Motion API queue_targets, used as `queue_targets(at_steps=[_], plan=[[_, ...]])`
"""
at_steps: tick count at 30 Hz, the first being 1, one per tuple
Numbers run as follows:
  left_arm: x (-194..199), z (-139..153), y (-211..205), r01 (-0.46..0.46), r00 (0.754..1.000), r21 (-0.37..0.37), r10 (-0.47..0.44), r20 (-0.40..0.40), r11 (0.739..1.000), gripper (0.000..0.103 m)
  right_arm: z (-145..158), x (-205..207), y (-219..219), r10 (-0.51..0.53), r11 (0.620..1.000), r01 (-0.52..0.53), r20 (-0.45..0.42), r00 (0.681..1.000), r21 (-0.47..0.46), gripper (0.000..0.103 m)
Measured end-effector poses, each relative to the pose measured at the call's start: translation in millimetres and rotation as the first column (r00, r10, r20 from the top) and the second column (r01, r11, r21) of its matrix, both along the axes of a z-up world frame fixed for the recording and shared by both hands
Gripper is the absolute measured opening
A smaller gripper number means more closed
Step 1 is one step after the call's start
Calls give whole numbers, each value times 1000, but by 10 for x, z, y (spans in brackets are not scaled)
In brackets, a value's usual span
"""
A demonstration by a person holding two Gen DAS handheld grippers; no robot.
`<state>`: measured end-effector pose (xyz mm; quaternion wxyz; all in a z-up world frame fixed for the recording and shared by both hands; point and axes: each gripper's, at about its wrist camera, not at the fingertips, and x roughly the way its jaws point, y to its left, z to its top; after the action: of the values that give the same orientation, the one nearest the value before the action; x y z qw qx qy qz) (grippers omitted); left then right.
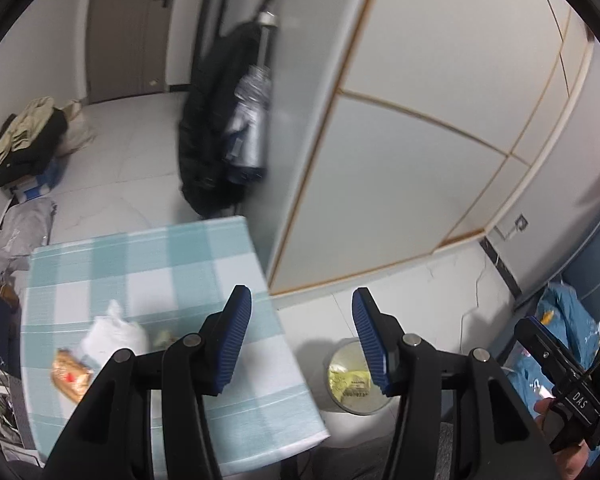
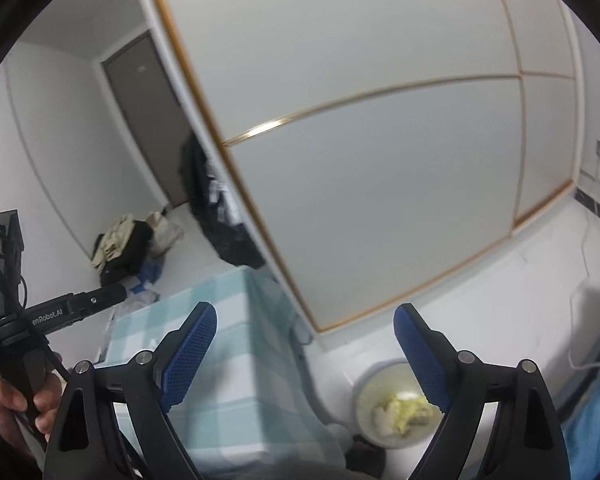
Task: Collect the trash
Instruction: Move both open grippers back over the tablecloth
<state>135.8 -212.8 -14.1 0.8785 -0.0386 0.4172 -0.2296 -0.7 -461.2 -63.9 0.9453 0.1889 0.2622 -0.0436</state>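
Nearest the left wrist camera, the left gripper (image 1: 302, 338) had its two blue ribbed fingers (image 1: 234, 340) spread wide apart, with nothing between them. It hovered above the right edge of a small table (image 1: 172, 264) covered in a pale blue and white check cloth. The right gripper (image 2: 304, 354) was likewise spread wide and empty, held high over the gap between table and floor, so neither tool was yet committed to a grasp.

Past the left fingers, three bits of trash lay on the near left part of the cloth: a crumpled white plastic bag (image 1: 114, 334), an orange snack wrapper (image 1: 70, 376) touching its near side, and a small pale scrap (image 1: 164, 338) just beside the bag on the right. All sat loose and flat, within easy reach.

On the white floor just right of the table stood a round bin (image 1: 350, 378), open at the top, with a yellow wrapper (image 1: 350, 382) already lying inside. Its place beside the table probably kept the carry short.

Farther out were a large white sliding door (image 1: 400, 160) with thin wood trim, a dark coat (image 1: 212, 132) hanging at its edge, a pile of clothes (image 1: 32, 136) against the far wall, and a blue bag (image 1: 568, 328) on the floor at right.

The table pieces seemingly remained to be collected.
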Motion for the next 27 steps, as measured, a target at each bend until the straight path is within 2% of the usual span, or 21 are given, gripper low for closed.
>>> queue_targets(at_steps=[6,13,20,27], plan=[[-80,140,462,-88,995,-6,88,51,996,48,106,196,498,82,996,-82,22,996,-26,91],[-80,141,969,-175,982,-12,176,70,984,48,131,408,1139,187,981,-186,32,982,-52,91],[-23,-38,1454,-256,965,-7,256,47,967,48,22,659,1692,282,958,-281,-3,960,-62,91],[87,-265,1789,-320,947,15,320,11,947,48,-260,924,2060,359,932,-362,-80,930,-27,91]])
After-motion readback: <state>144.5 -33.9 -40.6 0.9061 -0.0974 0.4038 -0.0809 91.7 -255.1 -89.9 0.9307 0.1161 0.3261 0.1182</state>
